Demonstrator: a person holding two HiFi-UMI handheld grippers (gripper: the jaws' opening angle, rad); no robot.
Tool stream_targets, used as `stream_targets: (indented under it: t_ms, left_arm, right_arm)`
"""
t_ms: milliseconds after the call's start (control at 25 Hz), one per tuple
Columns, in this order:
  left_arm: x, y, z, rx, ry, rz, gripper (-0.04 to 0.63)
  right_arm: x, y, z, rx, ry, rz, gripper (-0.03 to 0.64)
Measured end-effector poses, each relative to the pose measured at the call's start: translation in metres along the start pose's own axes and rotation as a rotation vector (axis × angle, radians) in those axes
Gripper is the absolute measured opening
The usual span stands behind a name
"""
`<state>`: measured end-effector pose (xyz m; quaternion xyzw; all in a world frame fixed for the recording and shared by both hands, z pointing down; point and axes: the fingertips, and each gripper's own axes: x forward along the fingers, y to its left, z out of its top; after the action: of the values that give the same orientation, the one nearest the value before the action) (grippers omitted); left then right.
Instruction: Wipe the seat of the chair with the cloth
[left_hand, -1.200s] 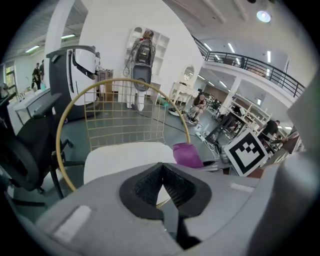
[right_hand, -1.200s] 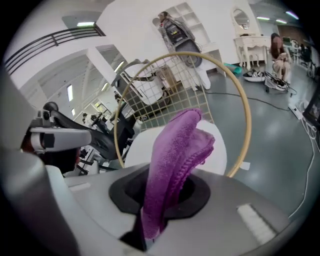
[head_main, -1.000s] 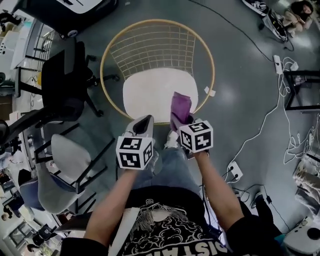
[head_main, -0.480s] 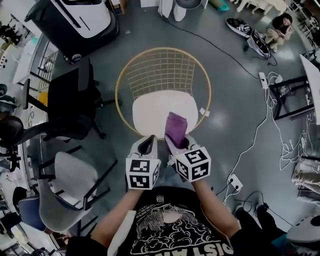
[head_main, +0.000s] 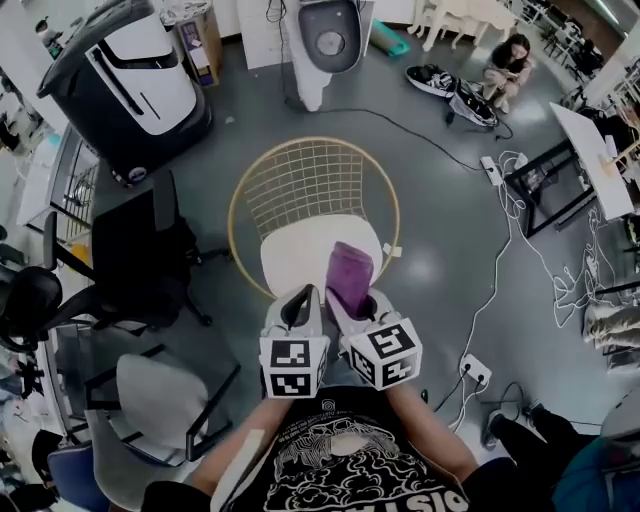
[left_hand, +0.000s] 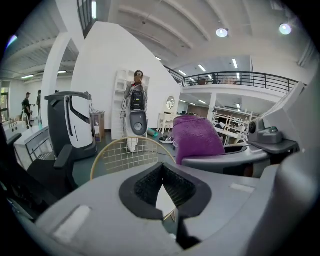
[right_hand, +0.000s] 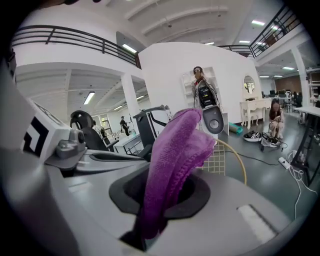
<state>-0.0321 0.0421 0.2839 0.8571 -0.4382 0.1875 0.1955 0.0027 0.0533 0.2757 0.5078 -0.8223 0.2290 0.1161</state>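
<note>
Grey polished floor (head_main: 450, 250) of an open hall, white cables trailing along its right side. Centre of floor: round gold-rimmed wire chair (head_main: 245, 190) with white padded seat (head_main: 295, 265). Black office chair (head_main: 140, 250) just to its left.

Step in hand, as judged: bringing cloth to seat. Wiping not yet begun; no contact between cloth and seat visible.

Right claw (head_main: 348, 302): clamped shut on lower end of purple towelling cloth (head_main: 349, 278). Free end of cloth standing up and forward past the tips, folded over on itself, seen clearly in right gripper view (right_hand: 172, 150). From head view, cloth over near-right part of seat, close to seat's near edge; height above cushion impossible to tell.

Left claw (head_main: 298, 300): drawn together, only a sliver of gap behind the tips, nothing held. White of seat visible through that gap in left gripper view (left_hand: 161, 192). Just beside right claw, at seat's near edge.

Next move, as judged:
- lower right claw and tip it forward, to lay free end flat on cushion
- keep cloth, not bare jaws, against seat
- sweep from near edge toward wire back, across full width
- keep left claw clear of the sweep
</note>
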Motion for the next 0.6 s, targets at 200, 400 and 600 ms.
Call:
stream_targets:
  t_ms: [200, 400, 600]
  left_arm:
    - [-0.015, -0.006, 0.003, 0.012, -0.028, -0.027, -0.003]
    - [-0.027, -0.010, -0.004, 0.011, -0.034, -0.056, -0.003]
    - [-0.035, -0.010, -0.005, -0.003, -0.041, -0.063, -0.003]
  right_arm:
    - [-0.015, 0.012, 0.001, -0.020, -0.031, -0.036, 0.060]
    - [-0.021, 0.021, -0.004, -0.019, -0.054, -0.062, 0.061]
    - [-0.023, 0.030, -0.005, -0.032, -0.055, -0.059, 0.061]
